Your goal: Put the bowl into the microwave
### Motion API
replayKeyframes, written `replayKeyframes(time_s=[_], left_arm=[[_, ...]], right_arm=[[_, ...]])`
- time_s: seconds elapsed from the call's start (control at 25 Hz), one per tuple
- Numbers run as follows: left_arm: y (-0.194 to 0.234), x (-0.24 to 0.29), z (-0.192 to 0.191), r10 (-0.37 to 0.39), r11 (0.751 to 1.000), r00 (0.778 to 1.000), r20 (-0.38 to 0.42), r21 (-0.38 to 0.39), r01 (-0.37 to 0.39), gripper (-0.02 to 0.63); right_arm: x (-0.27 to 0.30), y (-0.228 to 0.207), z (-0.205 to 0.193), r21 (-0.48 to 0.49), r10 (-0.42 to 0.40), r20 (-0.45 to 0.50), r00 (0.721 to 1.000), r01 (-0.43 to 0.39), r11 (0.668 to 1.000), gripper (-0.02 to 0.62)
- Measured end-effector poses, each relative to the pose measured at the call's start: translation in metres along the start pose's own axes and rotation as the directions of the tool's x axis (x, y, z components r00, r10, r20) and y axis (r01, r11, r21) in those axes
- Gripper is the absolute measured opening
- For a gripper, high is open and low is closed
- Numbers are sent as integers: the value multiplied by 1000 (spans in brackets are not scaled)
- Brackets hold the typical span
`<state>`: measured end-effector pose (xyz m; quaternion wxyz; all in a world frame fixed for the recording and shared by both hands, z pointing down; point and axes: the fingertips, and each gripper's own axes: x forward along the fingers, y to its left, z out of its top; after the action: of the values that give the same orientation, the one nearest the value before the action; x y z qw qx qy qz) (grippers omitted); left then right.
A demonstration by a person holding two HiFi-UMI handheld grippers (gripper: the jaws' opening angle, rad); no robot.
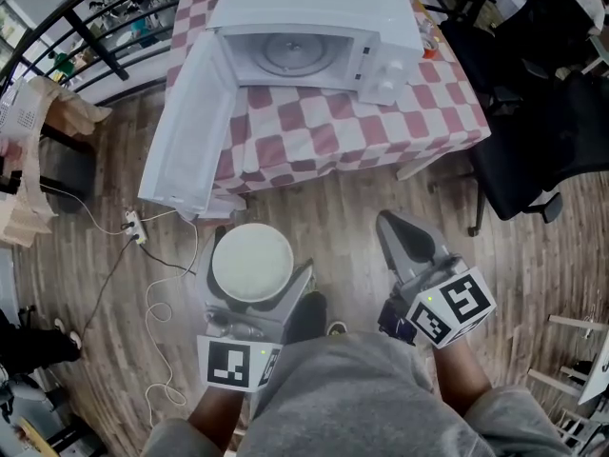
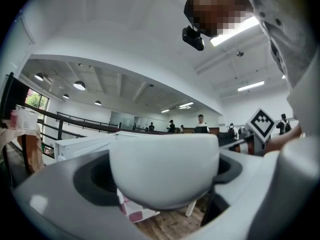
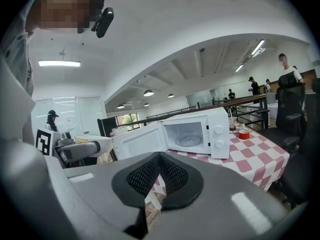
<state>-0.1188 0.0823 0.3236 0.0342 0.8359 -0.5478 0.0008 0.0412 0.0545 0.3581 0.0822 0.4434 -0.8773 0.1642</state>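
Microwave (image 1: 314, 17) on checkered table (image 1: 381, 133)

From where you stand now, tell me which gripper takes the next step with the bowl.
Left. The left gripper is shut on the white bowl, and the microwave stands ahead with its door swung open. The right gripper is shut and empty, so it has nothing to place.

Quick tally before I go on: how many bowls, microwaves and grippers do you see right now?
bowl: 1
microwave: 1, door open
grippers: 2, the left gripper shut on the bowl, the right gripper shut and empty
Total: 4
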Motion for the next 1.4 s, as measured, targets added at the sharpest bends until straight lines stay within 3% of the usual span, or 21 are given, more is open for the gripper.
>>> replayKeyframes(time_s=[0.6, 1.4], left_arm=[[30, 35, 10, -44, 999, 999, 25, -10, 44, 525], [44, 31, 15, -50, 998, 998, 46, -21, 51, 523]], right_arm=[[36, 0, 17, 5, -32, 15, 999, 32, 999, -3], [47, 14, 28, -37, -37, 10, 999, 37, 999, -2]])
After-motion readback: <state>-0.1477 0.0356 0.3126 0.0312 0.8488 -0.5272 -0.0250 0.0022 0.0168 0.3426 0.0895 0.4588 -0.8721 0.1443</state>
